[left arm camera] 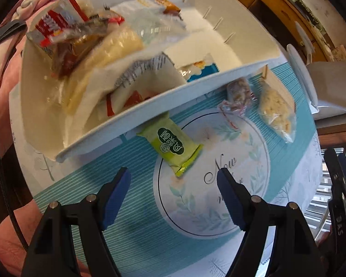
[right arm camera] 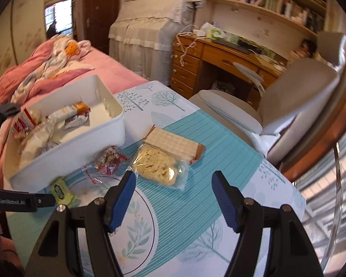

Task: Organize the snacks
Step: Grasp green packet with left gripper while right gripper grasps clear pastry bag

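The left gripper [left arm camera: 174, 180] points steeply down at the table [left arm camera: 131, 207], jaws spread wide with nothing between them and its blue pads [left arm camera: 117, 198] touching nothing. Just ahead of its fingertips, a little toward the right finger, lies a green packet [left arm camera: 170, 146], flat on the cloth and partly tucked under the near wall of a white bin [left arm camera: 150, 113]. The bin stands straight ahead of the claw, piled with wrapped snacks. Further ahead and to the right, beside the bin's corner, lie a red-tied bag [left arm camera: 238, 97] and a bag of pale crumbly pieces [left arm camera: 276, 108], near each other.

The right gripper [right arm camera: 174, 181] is also wide open and empty, tilted down over the table. The crumbly bag [right arm camera: 158, 164] sits just ahead of its left fingertip, its far edge overlapping a flat waffle-patterned pack [right arm camera: 175, 144]. The red-tied bag [right arm camera: 109, 161] lies left of that, by the bin wall [right arm camera: 64, 157]. The green packet [right arm camera: 62, 190] is at the far left, beside the black body of the other gripper. A grey chair [right arm camera: 288, 101] stands beyond the table to the right.
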A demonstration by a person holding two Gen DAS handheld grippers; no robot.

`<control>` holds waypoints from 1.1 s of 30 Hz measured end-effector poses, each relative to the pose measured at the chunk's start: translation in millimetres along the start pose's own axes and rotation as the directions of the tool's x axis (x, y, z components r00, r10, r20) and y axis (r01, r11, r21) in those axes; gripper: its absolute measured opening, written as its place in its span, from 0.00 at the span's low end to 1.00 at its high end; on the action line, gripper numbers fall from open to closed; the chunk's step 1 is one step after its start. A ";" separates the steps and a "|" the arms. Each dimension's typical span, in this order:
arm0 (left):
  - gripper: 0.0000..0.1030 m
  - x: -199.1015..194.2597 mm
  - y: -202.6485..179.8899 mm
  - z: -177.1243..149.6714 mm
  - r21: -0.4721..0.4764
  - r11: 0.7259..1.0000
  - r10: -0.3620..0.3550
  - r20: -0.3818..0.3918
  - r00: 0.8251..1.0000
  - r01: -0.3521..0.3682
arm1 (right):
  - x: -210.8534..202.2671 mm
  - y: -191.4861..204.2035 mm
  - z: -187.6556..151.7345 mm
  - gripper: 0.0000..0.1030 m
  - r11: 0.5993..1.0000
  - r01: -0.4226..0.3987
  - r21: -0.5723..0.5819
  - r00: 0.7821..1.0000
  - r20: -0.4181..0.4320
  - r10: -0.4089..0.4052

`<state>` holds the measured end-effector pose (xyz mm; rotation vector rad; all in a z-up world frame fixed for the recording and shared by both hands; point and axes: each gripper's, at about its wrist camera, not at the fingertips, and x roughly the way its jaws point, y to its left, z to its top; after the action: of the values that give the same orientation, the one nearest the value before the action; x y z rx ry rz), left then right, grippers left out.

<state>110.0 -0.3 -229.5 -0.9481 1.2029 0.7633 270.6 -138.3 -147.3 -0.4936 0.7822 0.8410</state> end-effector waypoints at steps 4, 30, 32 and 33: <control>0.74 14.8 1.3 -0.7 -0.032 0.999 0.020 -0.013 1.000 -0.020 | 27.5 13.9 0.4 0.73 0.994 -0.014 -0.109 1.000 -0.006 0.014; 0.74 59.6 -9.1 24.7 -0.131 0.990 0.046 0.022 0.999 -0.042 | 135.2 41.2 -3.1 0.79 0.991 -0.015 -0.135 0.991 -0.137 -0.003; 0.73 59.4 -7.3 24.6 -0.133 0.990 0.043 0.031 0.999 -0.038 | 135.5 40.6 -3.7 0.79 0.992 -0.018 -0.123 0.991 -0.134 0.001; 0.71 59.2 -6.7 24.6 -0.132 0.990 0.043 0.035 0.998 -0.038 | 136.4 40.1 -3.6 0.79 0.993 -0.025 -0.116 0.990 -0.138 0.009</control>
<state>138.5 19.0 -284.0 -1.0152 1.1532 0.8980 294.3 -53.3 -258.8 -0.6555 0.8671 0.8787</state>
